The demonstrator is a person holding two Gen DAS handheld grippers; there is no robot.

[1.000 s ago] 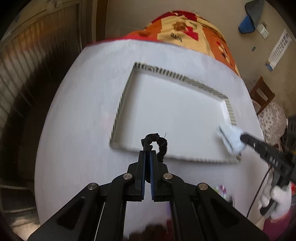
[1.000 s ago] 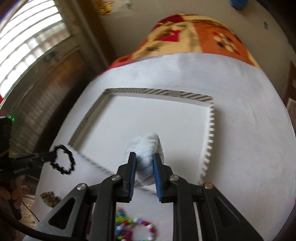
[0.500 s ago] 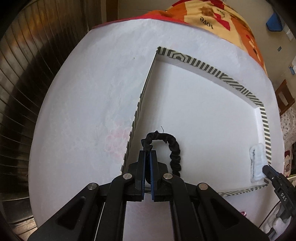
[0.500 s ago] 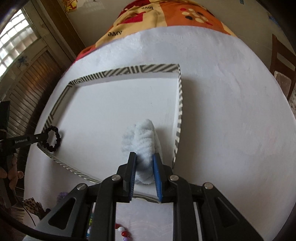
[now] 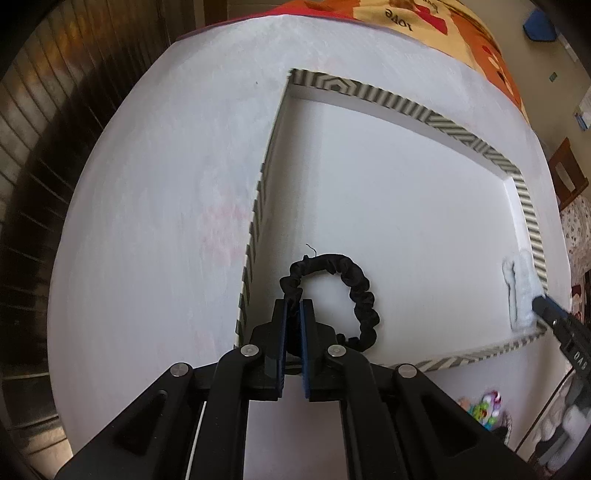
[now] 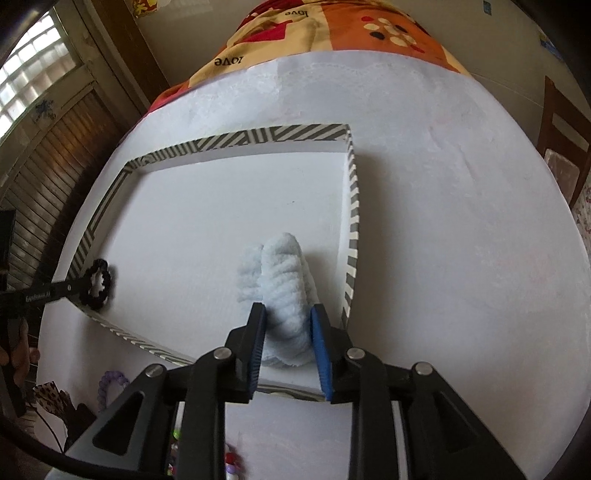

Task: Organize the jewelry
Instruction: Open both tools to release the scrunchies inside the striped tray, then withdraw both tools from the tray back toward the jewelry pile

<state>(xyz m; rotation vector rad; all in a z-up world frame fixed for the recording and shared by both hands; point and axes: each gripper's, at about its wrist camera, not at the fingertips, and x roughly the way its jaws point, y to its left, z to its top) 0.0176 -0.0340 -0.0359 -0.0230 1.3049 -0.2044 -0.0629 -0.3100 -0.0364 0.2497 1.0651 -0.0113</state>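
Observation:
A shallow white tray (image 5: 406, 99) with a grey striped rim (image 6: 303, 133) lies on the white table. My left gripper (image 5: 293, 308) is shut on a black scrunchie (image 5: 354, 280) and holds it inside the tray's near left corner; it also shows in the right wrist view (image 6: 99, 285). My right gripper (image 6: 286, 314) has its jaws parted around a fluffy white scrunchie (image 6: 280, 273) that rests on the tray floor near the right rim. The white scrunchie also shows in the left wrist view (image 5: 519, 291).
Colourful bead bracelets (image 5: 484, 406) lie on the table in front of the tray, with a purple one (image 6: 110, 384) and a patterned cloth piece (image 6: 51, 395) at the left. A patterned orange cloth (image 6: 332, 29) lies beyond the table. A wooden chair (image 6: 561, 125) stands at the right.
Both grippers moved forward and down into the tray. My right jaws have widened around the white scrunchie, which now lies on the tray floor. The left stays shut on the black scrunchie.

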